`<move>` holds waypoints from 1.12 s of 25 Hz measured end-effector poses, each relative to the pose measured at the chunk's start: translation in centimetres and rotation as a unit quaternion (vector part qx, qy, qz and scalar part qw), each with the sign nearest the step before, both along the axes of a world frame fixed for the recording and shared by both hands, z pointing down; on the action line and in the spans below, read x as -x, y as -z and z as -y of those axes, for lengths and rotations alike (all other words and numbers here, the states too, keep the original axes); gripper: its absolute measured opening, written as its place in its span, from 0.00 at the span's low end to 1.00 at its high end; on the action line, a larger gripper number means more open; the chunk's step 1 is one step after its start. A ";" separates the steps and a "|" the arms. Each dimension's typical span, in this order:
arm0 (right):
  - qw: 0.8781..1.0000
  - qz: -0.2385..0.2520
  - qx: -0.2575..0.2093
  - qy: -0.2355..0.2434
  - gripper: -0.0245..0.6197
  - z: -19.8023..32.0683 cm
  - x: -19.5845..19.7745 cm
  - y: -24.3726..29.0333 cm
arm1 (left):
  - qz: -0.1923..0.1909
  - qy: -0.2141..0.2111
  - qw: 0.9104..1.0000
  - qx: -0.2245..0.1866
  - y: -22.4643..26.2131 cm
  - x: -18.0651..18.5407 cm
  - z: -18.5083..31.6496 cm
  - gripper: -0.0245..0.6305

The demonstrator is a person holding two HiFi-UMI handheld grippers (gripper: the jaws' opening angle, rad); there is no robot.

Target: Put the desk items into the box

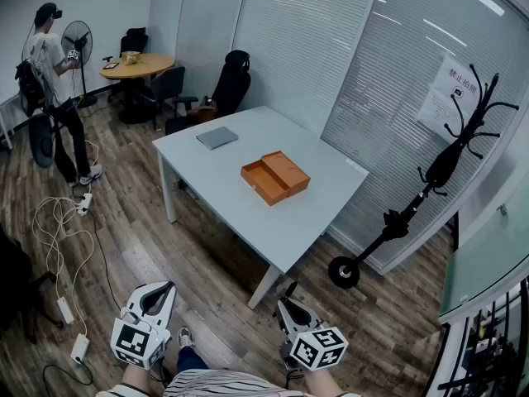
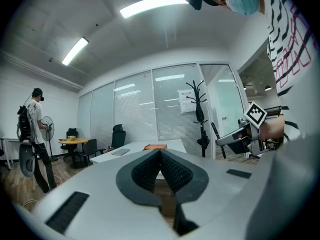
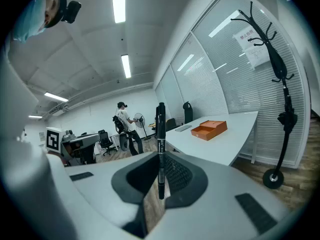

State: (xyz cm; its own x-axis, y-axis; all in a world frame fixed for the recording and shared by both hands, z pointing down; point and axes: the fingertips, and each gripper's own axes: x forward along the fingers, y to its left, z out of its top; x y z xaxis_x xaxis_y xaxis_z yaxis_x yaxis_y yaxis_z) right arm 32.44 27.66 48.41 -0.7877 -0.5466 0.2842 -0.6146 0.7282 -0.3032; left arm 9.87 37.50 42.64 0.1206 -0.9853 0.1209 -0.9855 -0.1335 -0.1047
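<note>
An open orange box (image 1: 275, 178) lies on the white desk (image 1: 248, 213), with a flat grey notebook (image 1: 217, 137) behind it. Both grippers hang low, well short of the desk's near corner. My right gripper (image 1: 287, 304) is shut on a black pen (image 3: 160, 134), which stands upright between the pads. My left gripper (image 1: 163, 291) is shut with nothing in it; its pads meet at the tip (image 2: 160, 153). The right gripper view also shows the box (image 3: 209, 129) and the notebook (image 3: 183, 128). The box (image 2: 156, 146) peeks over the jaws in the left gripper view.
A black coat rack (image 1: 430, 180) leans against the glass wall right of the desk. Office chairs (image 1: 225, 93) stand behind the desk. A person (image 1: 58, 89) stands far left near a fan and a round table (image 1: 136, 64). Cables and power strips (image 1: 62, 246) lie on the floor.
</note>
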 end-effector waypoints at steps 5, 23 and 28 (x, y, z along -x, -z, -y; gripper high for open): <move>1.000 0.003 0.007 -0.003 0.11 1.0 1.2 -0.4 | -0.015 0.004 1.000 0.009 -1.2 1.2 0.6 0.07; 0.996 0.023 0.012 -0.081 0.11 11.6 11.6 0.5 | -0.037 -0.055 0.997 0.027 -2.6 11.7 11.7 0.07; 0.994 0.029 0.008 -0.108 0.11 13.6 15.5 0.7 | -0.040 -0.074 0.996 0.031 -3.0 15.9 14.0 0.07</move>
State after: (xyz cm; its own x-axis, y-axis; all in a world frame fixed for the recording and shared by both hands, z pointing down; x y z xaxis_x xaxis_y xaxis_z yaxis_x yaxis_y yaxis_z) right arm 16.96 14.01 47.70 -0.6680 -0.7008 0.2505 -0.7370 0.5762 -0.3532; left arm -6.01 23.51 45.59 0.2760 -0.9471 0.1641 -0.9594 -0.2818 -0.0130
